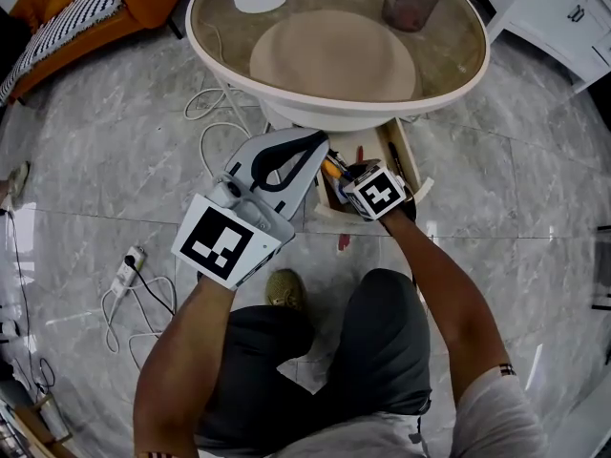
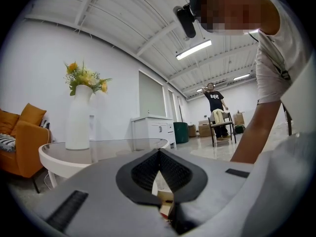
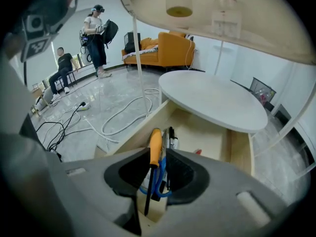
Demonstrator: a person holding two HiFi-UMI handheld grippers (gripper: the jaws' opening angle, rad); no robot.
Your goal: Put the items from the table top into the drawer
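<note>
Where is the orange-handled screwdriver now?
In the right gripper view, the orange-handled screwdriver stands between the parted jaws of the right gripper, over the open drawer.

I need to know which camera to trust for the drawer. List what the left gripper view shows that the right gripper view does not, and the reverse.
Only the left gripper view: a white vase of yellow flowers, and a white cabinet. Only the right gripper view: a clear look into the open drawer, an orange-handled screwdriver between the right gripper's parted jaws, and cables on the floor. Both: the orange sofa and the round table.
</note>
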